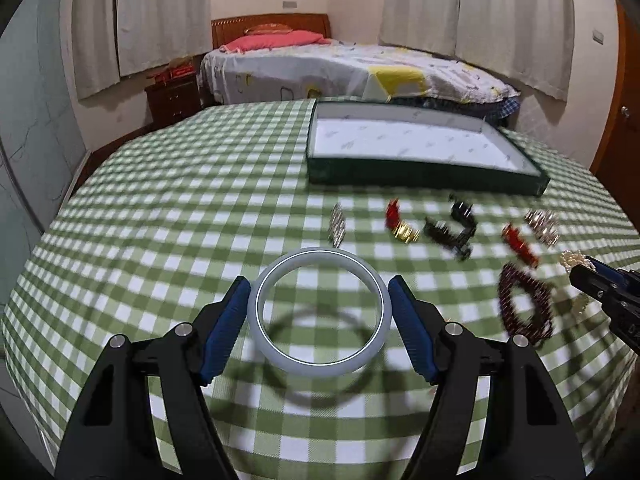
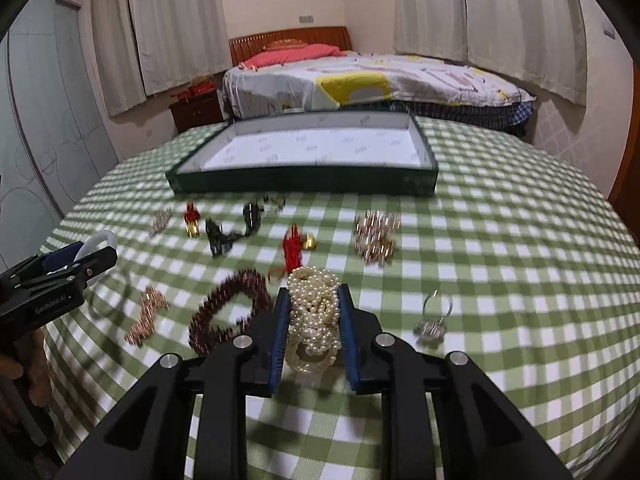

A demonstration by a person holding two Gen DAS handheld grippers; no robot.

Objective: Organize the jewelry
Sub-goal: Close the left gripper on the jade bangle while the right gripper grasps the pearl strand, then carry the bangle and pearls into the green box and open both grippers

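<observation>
Holding two pieces clear of the surface (image 1: 168,208): my left tongs (image 1: 319,320) clamp a white bangle (image 1: 319,314), my right tongs (image 2: 313,322) grip a pearl bundle (image 2: 313,312). Tray (image 2: 304,182) sits empty beyond; remaining pieces lie scattered before it. Task barely begun.

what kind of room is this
Most likely a home bedroom: a made bed with a red pillow and wooden headboard, a dark wooden nightstand beside it, and long cream curtains. The work goes on at a table under a green-and-white checked cloth.
</observation>
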